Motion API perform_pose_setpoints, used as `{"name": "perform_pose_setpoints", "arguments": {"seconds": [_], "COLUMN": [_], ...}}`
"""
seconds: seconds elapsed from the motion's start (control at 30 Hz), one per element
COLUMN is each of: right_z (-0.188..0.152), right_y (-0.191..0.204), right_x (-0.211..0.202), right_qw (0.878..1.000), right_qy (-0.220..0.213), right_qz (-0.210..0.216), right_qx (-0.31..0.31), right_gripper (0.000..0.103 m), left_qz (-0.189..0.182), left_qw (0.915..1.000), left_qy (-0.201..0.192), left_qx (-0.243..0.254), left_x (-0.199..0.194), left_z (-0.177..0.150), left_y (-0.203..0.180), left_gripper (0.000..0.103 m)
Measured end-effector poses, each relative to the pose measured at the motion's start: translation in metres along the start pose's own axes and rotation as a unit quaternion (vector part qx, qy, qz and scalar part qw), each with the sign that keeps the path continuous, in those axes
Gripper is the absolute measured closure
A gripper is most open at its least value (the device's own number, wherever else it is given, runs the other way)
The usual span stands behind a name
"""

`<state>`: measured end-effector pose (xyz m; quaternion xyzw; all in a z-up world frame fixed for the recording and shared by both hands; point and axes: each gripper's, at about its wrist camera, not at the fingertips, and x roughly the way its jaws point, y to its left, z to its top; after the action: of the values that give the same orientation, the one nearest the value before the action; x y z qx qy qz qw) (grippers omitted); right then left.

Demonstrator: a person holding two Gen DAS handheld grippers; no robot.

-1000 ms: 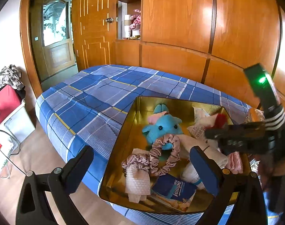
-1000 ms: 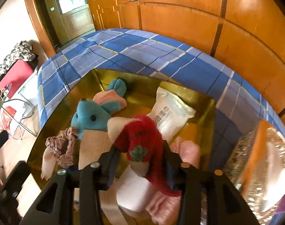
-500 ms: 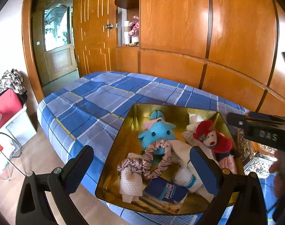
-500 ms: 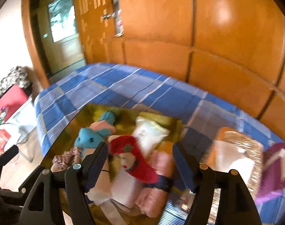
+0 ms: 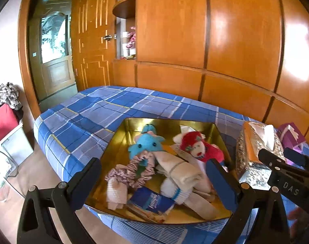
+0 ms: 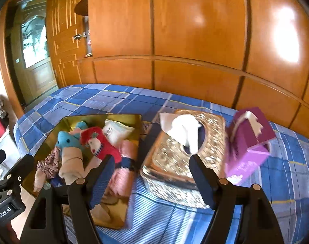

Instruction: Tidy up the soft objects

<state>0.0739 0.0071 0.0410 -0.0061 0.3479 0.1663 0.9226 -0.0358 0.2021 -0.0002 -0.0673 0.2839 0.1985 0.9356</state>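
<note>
A gold tray (image 5: 117,148) (image 6: 134,120) lies on the blue plaid bed and holds soft things: a red and white doll (image 5: 197,148) (image 6: 97,144), a blue plush (image 5: 146,145) (image 6: 67,141), a pink scrunchie (image 5: 138,166), rolled cream socks (image 5: 180,174), a white pouch (image 6: 116,132), a pink cloth (image 6: 123,174) and a blue tissue pack (image 5: 152,201). My left gripper (image 5: 154,185) is open and empty above the tray's near edge. My right gripper (image 6: 152,179) is open and empty, to the right of the tray, in front of a glittery tissue box (image 6: 185,162).
A purple tissue box (image 6: 250,148) stands right of the glittery box (image 5: 254,152) on the bed (image 5: 97,113). Wooden wardrobe panels (image 5: 195,40) run behind the bed. A door (image 5: 54,61) and a red container (image 5: 1,122) are at the left, past the bed's edge.
My right gripper opened and let the red doll go into the tray, then drew back up and to the right. My left gripper pulled back a little from the tray.
</note>
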Motion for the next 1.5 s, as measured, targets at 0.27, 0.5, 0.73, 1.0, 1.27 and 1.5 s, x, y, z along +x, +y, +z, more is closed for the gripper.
{"name": "perform_pose_setpoints", "arguments": {"seconds": [0.27,0.5,0.73,1.0,1.27,1.5], "right_z": [-0.007,-0.011,-0.012,-0.012,-0.013,-0.013], "right_y": [-0.011,-0.016,-0.017,-0.016,-0.016,-0.016], "right_x": [-0.009,-0.012,-0.014,-0.014,-0.012,-0.011], "right_qw": [1.000,0.999,0.999,0.999,1.000,1.000], "right_qy": [-0.011,-0.013,-0.013,-0.013,-0.009,-0.008], "right_qz": [-0.020,-0.026,-0.026,-0.024,-0.023,-0.024], "right_qx": [0.010,0.014,0.015,0.015,0.017,0.019], "right_gripper": [0.026,0.026,0.026,0.026,0.026,0.026], "left_qz": [-0.013,-0.016,-0.016,-0.015,-0.014,-0.015], "left_qw": [0.9999,0.9996,0.9995,0.9996,0.9995,0.9995], "left_qy": [0.000,0.000,0.003,0.003,0.007,0.008], "left_qx": [0.011,0.024,0.026,0.025,0.028,0.026], "left_x": [-0.008,-0.009,-0.008,-0.007,-0.006,-0.005], "left_z": [-0.006,-0.011,-0.011,-0.011,-0.012,-0.013], "left_y": [-0.018,-0.026,-0.026,-0.025,-0.025,-0.025], "left_gripper": [0.000,0.000,0.000,0.000,0.000,0.000]}}
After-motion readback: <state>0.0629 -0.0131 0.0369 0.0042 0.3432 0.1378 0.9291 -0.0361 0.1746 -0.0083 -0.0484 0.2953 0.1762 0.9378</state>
